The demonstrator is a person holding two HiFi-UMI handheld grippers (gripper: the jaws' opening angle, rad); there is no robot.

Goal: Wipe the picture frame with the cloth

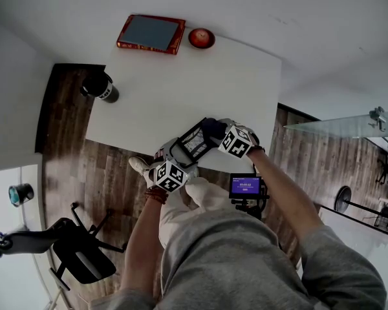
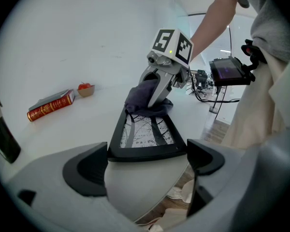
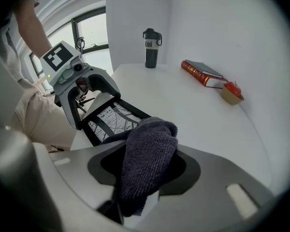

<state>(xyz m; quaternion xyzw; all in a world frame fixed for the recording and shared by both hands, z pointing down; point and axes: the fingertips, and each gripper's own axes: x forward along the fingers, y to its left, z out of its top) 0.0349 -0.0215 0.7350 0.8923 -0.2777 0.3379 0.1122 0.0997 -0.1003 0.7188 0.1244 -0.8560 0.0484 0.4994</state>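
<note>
The left claw (image 2: 147,154) is gripping the frame (image 2: 146,132) across its near short edge, both pads closing on the black moulding from either side. The frame is being held out over the near edge of the tabletop (image 1: 181,76), glass side up; whether its far end is touching the white surface I cannot tell. The right claw (image 3: 144,170) is clamping a bunched dark cloth (image 3: 152,139), with the wad bulging out in front of the pads, and is pressing it onto the far end of the frame.

Judging by its look, the frame is behaving as a light, stiff thing with a fragile glazed front and a smooth moulding that is likely to slip if the wiping pushes sideways. Taking it by the rim, as the left claw is doing, seems the right place, since it is leaving the glass free. The cloth is soft and yielding, so only the fabric should be meeting the glass, not the hard pads.

A book (image 1: 150,33) and a bottle (image 1: 102,87) are sitting well apart from the work.
</note>
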